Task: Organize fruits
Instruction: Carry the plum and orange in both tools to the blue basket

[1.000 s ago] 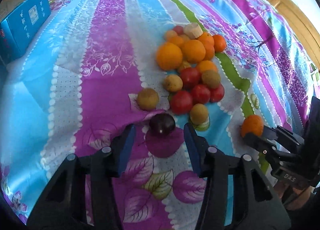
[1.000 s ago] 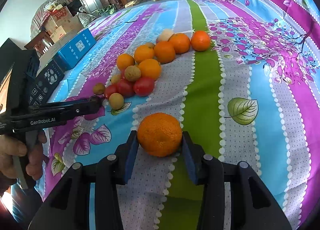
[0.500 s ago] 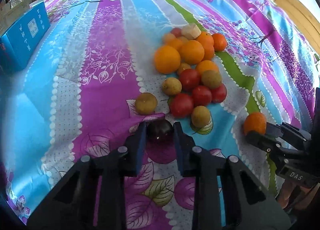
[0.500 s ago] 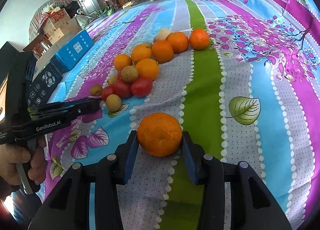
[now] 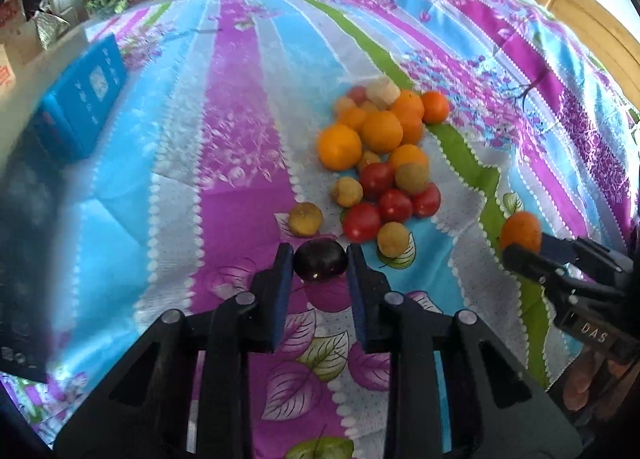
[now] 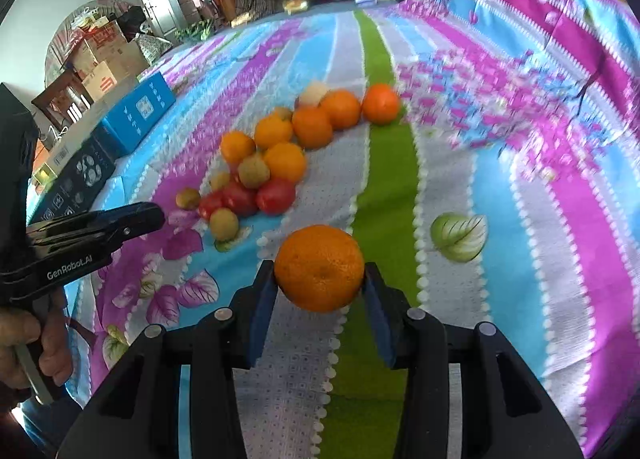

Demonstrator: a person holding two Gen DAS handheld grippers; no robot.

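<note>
My left gripper (image 5: 320,261) is shut on a dark purple plum (image 5: 321,260) and holds it just above the striped cloth. My right gripper (image 6: 320,273) is shut on an orange tangerine (image 6: 319,268), lifted off the cloth; that tangerine also shows in the left wrist view (image 5: 520,231). A pile of fruit lies ahead: oranges (image 5: 340,146), red tomatoes (image 5: 362,221) and small yellow-brown fruits (image 5: 305,219). The same pile shows in the right wrist view (image 6: 280,163).
A blue box (image 5: 80,107) stands at the left on the striped bedcloth (image 5: 240,139), with a dark box (image 6: 76,183) beside it. Cartons and furniture stand beyond the far left edge (image 6: 104,59). A wooden rail (image 5: 580,11) runs along the right.
My left gripper closed on the plum and lifted it. My right gripper kept its hold and raised the tangerine off the cloth.
</note>
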